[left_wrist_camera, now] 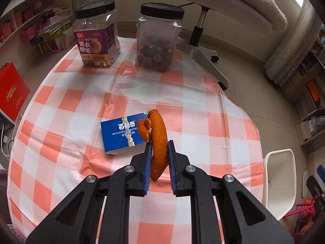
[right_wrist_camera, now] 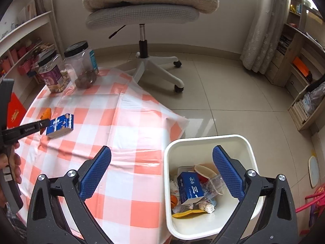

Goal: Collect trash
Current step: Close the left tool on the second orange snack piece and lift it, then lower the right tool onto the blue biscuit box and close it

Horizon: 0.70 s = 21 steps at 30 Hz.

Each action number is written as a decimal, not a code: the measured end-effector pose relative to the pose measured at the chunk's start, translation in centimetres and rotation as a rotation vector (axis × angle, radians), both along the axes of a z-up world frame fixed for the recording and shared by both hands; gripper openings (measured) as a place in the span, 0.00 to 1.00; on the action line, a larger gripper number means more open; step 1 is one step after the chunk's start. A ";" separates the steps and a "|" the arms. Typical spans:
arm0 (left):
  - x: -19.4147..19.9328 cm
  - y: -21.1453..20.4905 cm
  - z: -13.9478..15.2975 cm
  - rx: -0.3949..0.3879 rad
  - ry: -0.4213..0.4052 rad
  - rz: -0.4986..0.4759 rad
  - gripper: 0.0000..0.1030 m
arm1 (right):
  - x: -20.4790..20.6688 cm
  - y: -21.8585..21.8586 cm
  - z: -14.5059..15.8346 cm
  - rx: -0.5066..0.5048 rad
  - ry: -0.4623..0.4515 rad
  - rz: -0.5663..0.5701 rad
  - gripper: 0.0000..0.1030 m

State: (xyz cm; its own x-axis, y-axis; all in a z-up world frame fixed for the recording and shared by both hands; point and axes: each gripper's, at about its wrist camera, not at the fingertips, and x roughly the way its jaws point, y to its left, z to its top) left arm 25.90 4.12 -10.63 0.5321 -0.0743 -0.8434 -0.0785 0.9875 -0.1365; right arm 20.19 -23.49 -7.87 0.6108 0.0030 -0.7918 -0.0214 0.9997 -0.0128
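My left gripper [left_wrist_camera: 159, 143] is shut on an orange peel [left_wrist_camera: 158, 142] and holds it above the checked tablecloth [left_wrist_camera: 81, 109]. A blue carton [left_wrist_camera: 121, 134] lies on the cloth just left of the peel. In the right wrist view the left gripper [right_wrist_camera: 43, 122] with the peel [right_wrist_camera: 46, 112] sits at the far left beside the blue carton [right_wrist_camera: 60, 125]. My right gripper [right_wrist_camera: 161, 156] is open and empty, over the table's edge and the white bin [right_wrist_camera: 209, 140]. The bin holds a blue carton, a cup, wrappers and tissue.
Two clear jars with black lids [left_wrist_camera: 97, 34] [left_wrist_camera: 157, 38] stand at the table's far side. A white office chair [right_wrist_camera: 142, 16] stands beyond the table. Shelves line both walls. A red bag [left_wrist_camera: 12, 91] stands on the floor at the left.
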 end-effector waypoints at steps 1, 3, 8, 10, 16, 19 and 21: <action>-0.7 1.0 1.2 0.004 -0.020 0.006 0.15 | 0.4 1.1 -0.7 0.024 0.029 0.023 0.93; -2.3 3.4 3.4 0.005 -0.062 0.028 0.15 | 1.1 3.4 -1.9 0.063 0.083 0.041 0.93; -6.2 8.8 7.9 -0.022 -0.164 0.126 0.15 | 2.7 10.4 -4.1 0.166 0.164 0.011 0.93; -7.5 10.5 9.2 -0.009 -0.199 0.157 0.15 | 3.4 13.3 -4.8 0.250 0.182 -0.039 0.93; -10.5 15.2 11.8 0.040 -0.283 0.225 0.15 | 6.8 21.0 -6.7 0.314 0.174 -0.184 0.93; -11.5 16.7 11.9 0.067 -0.293 0.242 0.15 | 9.3 23.3 -7.8 0.304 0.188 -0.263 0.93; -11.8 17.9 11.7 0.058 -0.290 0.257 0.15 | 10.9 24.2 -8.4 0.278 0.207 -0.311 0.93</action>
